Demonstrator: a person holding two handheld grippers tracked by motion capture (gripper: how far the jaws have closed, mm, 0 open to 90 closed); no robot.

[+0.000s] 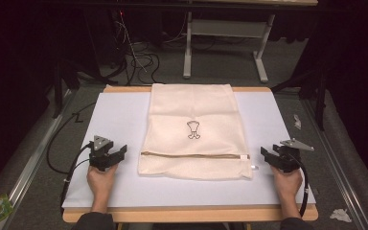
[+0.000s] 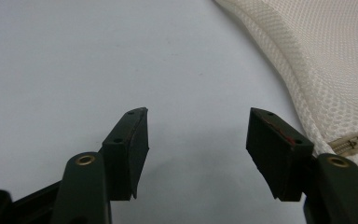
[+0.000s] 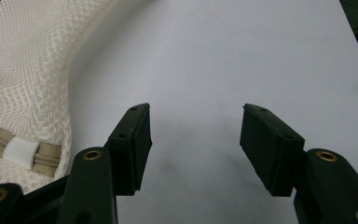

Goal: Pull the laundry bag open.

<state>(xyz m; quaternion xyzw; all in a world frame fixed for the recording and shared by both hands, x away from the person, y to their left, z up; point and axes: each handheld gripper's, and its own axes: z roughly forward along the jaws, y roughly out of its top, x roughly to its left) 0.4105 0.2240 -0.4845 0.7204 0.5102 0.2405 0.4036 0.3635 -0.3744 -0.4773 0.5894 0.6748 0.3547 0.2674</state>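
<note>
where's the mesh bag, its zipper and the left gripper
mesh bag (image 1: 191, 110), high view, on the upper panel of the cream fabric
zipper (image 1: 191, 155), high view, on the middle of the tan strip near the bag's near edge
left gripper (image 2: 196, 140), left gripper view, midway between its open jaws

The cream mesh bag (image 1: 194, 132) lies flat across the middle of the white table top (image 1: 120, 115), reaching its far edge. Left and right of the bag, bare strips of table run from near to far. The left gripper (image 1: 117, 154) and right gripper (image 1: 267, 155) rest in those strips, jaws wide with nothing between them. A bare band runs along the near edge.
</note>
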